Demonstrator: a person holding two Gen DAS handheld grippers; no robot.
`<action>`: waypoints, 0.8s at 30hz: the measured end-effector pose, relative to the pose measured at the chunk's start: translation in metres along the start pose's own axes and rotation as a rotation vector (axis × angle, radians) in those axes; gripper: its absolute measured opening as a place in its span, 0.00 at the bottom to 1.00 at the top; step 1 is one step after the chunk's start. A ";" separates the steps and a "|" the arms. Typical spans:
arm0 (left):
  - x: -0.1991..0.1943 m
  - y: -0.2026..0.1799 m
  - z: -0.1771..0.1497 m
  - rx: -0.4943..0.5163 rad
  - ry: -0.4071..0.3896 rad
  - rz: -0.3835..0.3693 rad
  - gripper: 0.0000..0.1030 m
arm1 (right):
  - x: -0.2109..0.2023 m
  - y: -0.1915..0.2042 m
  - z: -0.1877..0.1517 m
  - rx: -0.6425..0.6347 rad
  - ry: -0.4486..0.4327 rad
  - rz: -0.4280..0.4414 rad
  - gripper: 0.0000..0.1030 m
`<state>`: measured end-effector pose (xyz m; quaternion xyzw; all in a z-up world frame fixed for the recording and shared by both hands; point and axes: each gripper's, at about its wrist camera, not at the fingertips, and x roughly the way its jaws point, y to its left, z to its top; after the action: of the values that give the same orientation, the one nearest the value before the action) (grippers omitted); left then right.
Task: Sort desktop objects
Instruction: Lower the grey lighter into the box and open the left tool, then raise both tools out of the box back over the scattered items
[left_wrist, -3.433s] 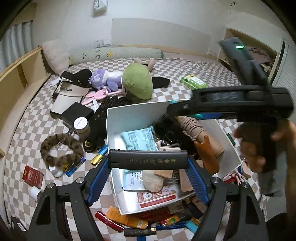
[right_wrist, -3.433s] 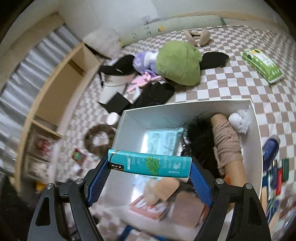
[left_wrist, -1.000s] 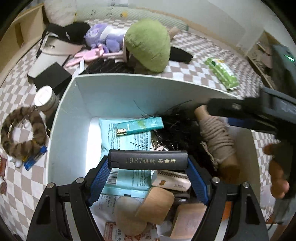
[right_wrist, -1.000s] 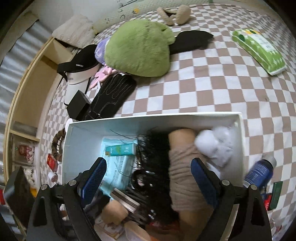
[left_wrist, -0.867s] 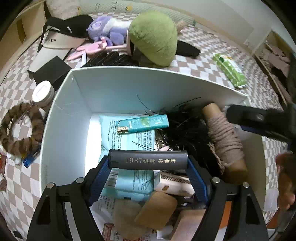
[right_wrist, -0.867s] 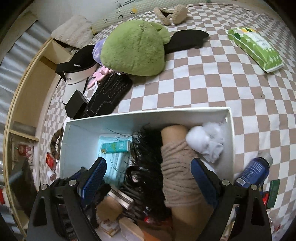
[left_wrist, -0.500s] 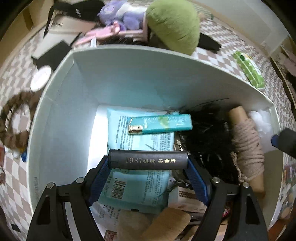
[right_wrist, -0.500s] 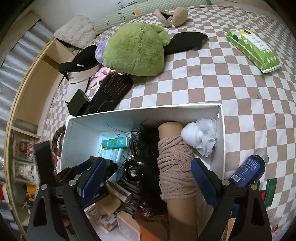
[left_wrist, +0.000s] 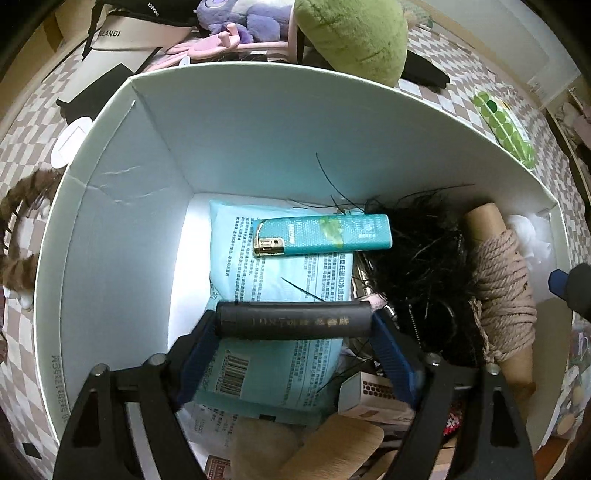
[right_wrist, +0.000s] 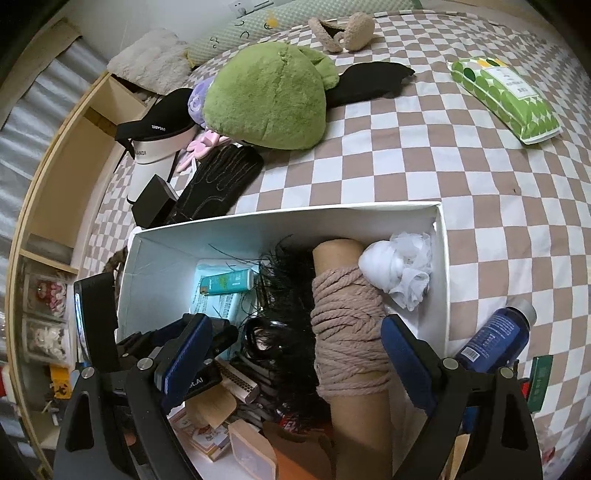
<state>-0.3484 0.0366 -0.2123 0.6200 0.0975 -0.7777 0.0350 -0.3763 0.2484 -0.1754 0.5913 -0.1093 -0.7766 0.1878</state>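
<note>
the black lighter (left_wrist: 291, 324), a dark tube with faint gold lettering, lies crosswise between the fingers of the left gripper (left_wrist: 293, 328), low inside the white box (left_wrist: 122, 206). the left gripper's jaws are opening, and the lighter is between them but blurred, so it looks to be just slipping free; whether the pads touch its ends at this instant cannot be told for certain. right under it is a pale blue packet (left_wrist: 280, 295), with a teal lighter (left_wrist: 323, 235) lying flat on the packet's far end.

the right gripper (right_wrist: 295, 358) hangs over the same box with its jaws wide and nothing held. a cardboard tube wound with beige rope (right_wrist: 349, 332) and a tangle of black fibres (right_wrist: 284, 325) lie between its fingers, untouched. the box stands on a checked bedspread (right_wrist: 424, 155), not a tabletop.

what might go wrong: the black lighter is round, so once it drops it may roll off the slick packet and into the black fibres, where it would be hard to see. if one pad lets go later than the other, the lighter could swing and land askew or knock the teal lighter. the two grippers are close together over a crowded box, so a careless lift could make them collide, or snag loose fibres and drag them out.
</note>
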 end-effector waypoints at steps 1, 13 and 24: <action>0.000 0.000 0.000 0.002 -0.001 0.002 0.93 | -0.001 -0.001 0.000 0.003 -0.001 -0.001 0.90; -0.034 -0.002 -0.010 0.032 -0.096 -0.019 0.99 | -0.021 -0.006 -0.009 0.014 -0.043 -0.005 0.90; -0.066 -0.002 -0.029 0.062 -0.138 -0.046 1.00 | -0.050 0.004 -0.032 -0.006 -0.143 -0.036 0.92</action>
<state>-0.3057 0.0396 -0.1542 0.5633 0.0848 -0.8219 0.0048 -0.3330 0.2670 -0.1389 0.5356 -0.1094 -0.8205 0.1671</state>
